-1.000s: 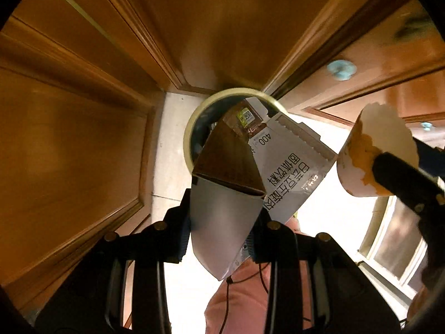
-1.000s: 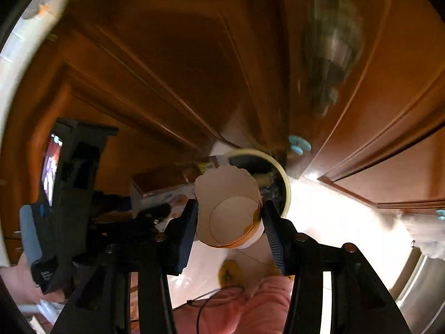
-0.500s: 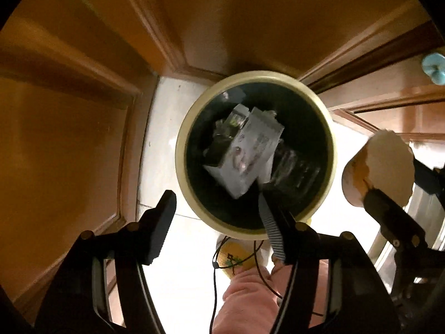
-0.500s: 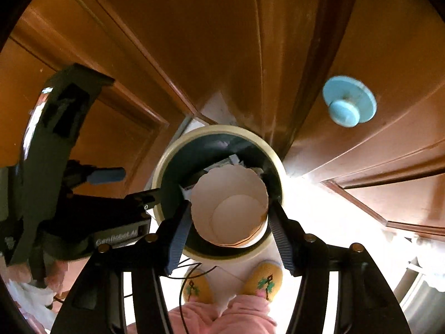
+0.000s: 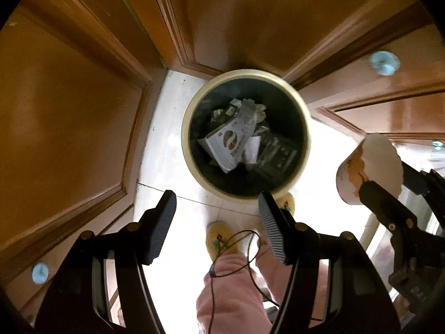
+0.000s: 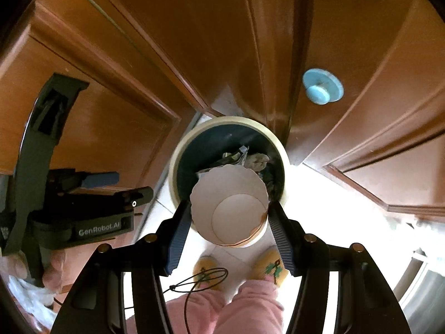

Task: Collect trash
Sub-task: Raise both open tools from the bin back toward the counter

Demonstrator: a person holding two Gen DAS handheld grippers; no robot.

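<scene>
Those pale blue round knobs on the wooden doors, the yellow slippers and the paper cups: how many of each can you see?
Blue knobs: 3
Yellow slippers: 2
Paper cups: 1, held in the right claw above the trash bin
Total: 6

White lettering reading "GenRobot.AI" is showing on the black body of the left gripper [image 6: 103, 229], seen from the right wrist view near the left edge. Inside the trash bin [image 5: 187, 150], a flattened white carton [image 5: 230, 142] is lying face up, carrying a round logo and lines of print, but these are too small and blurred to be read. No other text is showing legibly.
</scene>
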